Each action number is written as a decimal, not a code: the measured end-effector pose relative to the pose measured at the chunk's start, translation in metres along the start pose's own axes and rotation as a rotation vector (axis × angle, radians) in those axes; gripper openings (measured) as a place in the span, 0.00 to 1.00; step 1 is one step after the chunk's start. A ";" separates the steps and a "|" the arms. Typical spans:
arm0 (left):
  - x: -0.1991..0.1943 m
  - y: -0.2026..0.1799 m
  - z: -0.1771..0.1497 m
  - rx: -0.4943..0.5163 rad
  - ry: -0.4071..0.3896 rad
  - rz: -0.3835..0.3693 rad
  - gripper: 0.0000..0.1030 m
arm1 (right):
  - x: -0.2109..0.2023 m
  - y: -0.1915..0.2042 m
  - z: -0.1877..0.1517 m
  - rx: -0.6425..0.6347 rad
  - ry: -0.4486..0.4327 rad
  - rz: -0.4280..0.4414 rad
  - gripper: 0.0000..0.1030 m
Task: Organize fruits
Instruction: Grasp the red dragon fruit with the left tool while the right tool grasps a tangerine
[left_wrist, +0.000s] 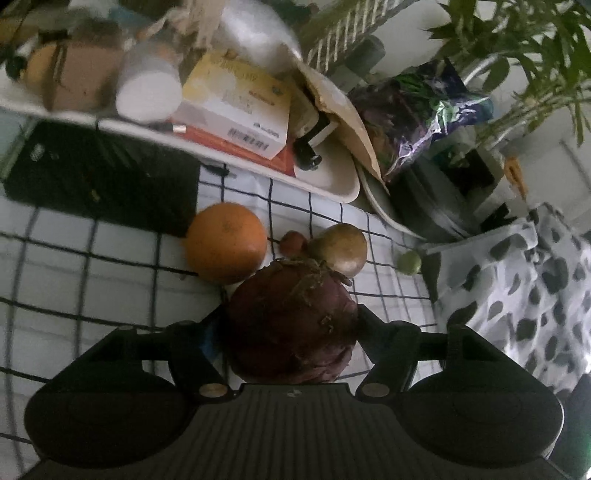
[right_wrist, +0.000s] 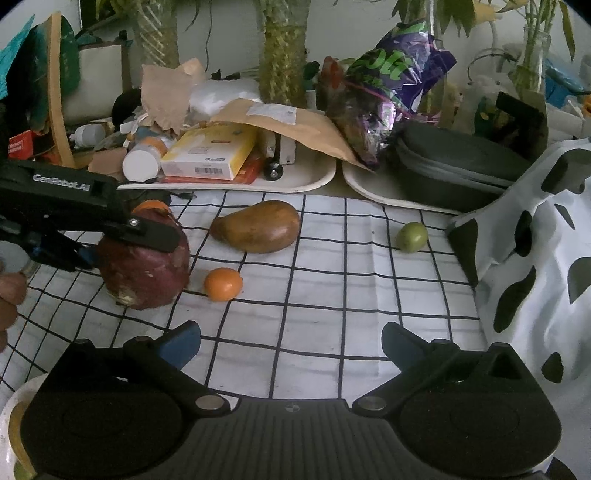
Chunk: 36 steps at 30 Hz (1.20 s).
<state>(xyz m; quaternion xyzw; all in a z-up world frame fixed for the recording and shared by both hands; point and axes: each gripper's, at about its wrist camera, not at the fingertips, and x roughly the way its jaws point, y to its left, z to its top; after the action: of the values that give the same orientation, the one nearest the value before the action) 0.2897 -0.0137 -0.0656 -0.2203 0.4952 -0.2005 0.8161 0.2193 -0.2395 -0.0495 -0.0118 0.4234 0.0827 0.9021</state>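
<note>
On the worktop's white cloth with a black grid (right_wrist: 325, 295), the left tongs (right_wrist: 122, 243) gripped a rough, dull-red rounded root-like fruit (right_wrist: 144, 273), angled down from the left. Just beside it lay a small smooth orange citrus (right_wrist: 223, 283), then a brownish oblong mango (right_wrist: 258, 226), then a small green round fruit (right_wrist: 412, 236). The right tongs (right_wrist: 290, 345) hovered released, holding nothing.

Right wrist view: my left gripper (right_wrist: 122, 240) straddles the sweet potato (right_wrist: 144, 273) at left; mango (right_wrist: 258, 230) centre, lime (right_wrist: 412, 236) right, tangerine (right_wrist: 222, 283) below the mango.
</note>
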 end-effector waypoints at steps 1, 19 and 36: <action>-0.002 0.000 0.000 0.009 -0.004 0.005 0.66 | 0.001 0.001 0.000 -0.001 -0.001 0.004 1.00; -0.044 -0.018 -0.008 0.381 -0.070 0.210 0.66 | 0.042 0.035 0.019 -0.086 0.016 0.080 0.81; -0.044 -0.004 -0.005 0.369 -0.033 0.217 0.66 | 0.068 0.039 0.026 -0.116 0.042 0.091 0.31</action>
<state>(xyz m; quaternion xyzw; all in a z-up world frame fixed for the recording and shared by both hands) 0.2655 0.0058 -0.0336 -0.0160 0.4573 -0.1949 0.8675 0.2756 -0.1895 -0.0834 -0.0466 0.4368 0.1475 0.8862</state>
